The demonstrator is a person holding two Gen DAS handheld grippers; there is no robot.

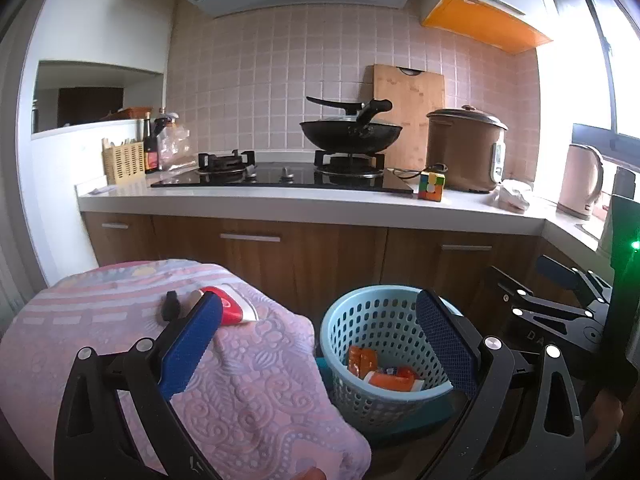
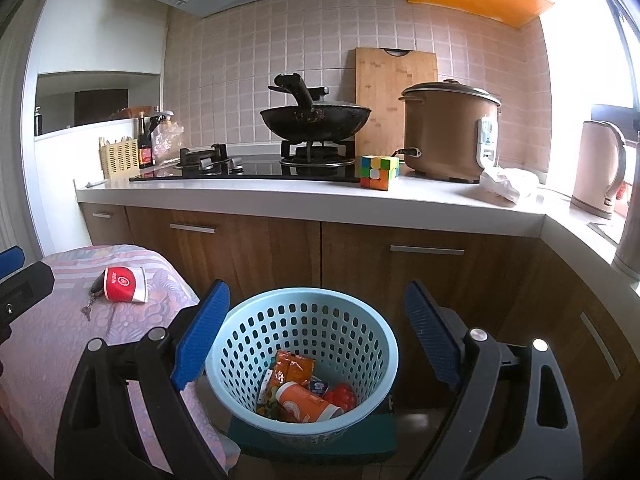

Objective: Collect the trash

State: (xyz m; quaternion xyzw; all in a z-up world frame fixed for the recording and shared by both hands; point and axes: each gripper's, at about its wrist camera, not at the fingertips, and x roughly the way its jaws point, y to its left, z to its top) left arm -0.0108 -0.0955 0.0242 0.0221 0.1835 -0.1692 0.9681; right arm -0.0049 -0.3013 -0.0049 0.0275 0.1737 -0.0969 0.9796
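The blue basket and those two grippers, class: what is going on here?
A person is collecting trash with a handheld gripper in each hand. The blue basket on the floor already holds orange wrappers and a cup. Both the right gripper and the left gripper are open and empty. A crushed red cup lies beside keys on the pink cloth, not yet picked up.

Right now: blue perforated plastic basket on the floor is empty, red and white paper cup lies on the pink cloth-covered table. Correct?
Not quite. The blue perforated plastic basket is not empty: the right wrist view shows orange wrappers and an orange and white cup inside. The red and white paper cup does lie on the pink cloth-covered table.
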